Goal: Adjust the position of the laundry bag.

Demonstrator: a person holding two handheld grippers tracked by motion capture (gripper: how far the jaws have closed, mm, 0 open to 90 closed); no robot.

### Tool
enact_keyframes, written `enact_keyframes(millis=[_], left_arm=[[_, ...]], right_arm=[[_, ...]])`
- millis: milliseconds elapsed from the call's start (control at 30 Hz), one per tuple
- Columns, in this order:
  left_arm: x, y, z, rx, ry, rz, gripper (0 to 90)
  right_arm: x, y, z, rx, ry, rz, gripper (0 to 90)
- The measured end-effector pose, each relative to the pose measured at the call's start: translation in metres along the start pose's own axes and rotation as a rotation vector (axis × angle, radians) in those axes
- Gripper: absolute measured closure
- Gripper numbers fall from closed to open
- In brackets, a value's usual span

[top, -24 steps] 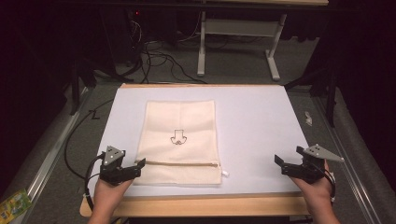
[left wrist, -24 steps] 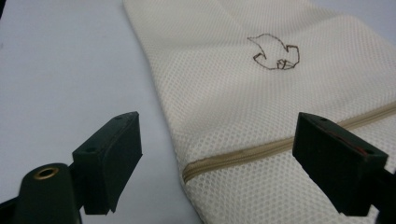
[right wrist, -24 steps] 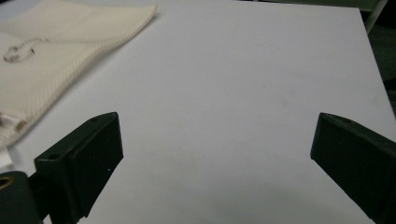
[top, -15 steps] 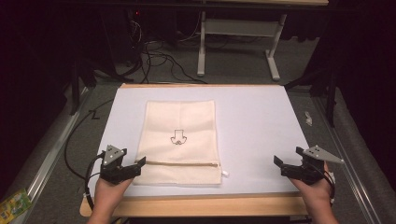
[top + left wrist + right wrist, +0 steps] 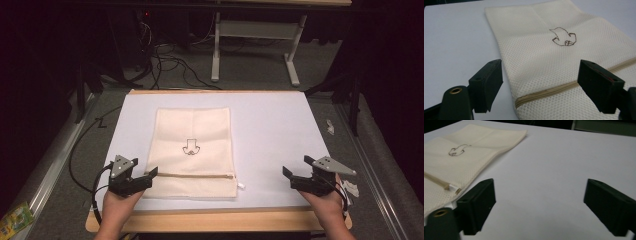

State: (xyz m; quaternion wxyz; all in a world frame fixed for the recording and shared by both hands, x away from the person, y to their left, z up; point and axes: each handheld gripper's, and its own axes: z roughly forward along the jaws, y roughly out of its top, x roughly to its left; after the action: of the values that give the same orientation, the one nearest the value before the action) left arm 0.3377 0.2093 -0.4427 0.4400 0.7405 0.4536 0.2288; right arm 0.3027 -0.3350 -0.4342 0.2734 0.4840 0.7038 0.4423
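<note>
Mesh bag (image 5: 194, 152) flat, centre-left on white mat (image 5: 280, 130) | left gripper (image 5: 150, 176) jaws spread at its zipper corner | right gripper (image 5: 286, 176) jaws released over bare mat, well apart.

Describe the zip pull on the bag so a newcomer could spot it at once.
On the white table mat lies a flat cream mesh bag. A tan zip crosses it near the person's edge; at its right end, at the bag's corner, sits the small white zip pull, the only white tab on the bag.
</note>
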Motion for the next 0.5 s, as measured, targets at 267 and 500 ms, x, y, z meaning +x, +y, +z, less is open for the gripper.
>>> enact_keyframes(millis=[267,500], left_arm=[[0.003,-0.001,0.002,-0.007,0.036,0.01,16.2],[0.005,0.0,0.002,-0.014,0.03,0.001,15.5]], right_arm=[[0.033,0.015,0.027,0.028,0.051,-0.102,16.2],[0.06,0.031,0.086,0.103,0.131,-0.072,26.8]])
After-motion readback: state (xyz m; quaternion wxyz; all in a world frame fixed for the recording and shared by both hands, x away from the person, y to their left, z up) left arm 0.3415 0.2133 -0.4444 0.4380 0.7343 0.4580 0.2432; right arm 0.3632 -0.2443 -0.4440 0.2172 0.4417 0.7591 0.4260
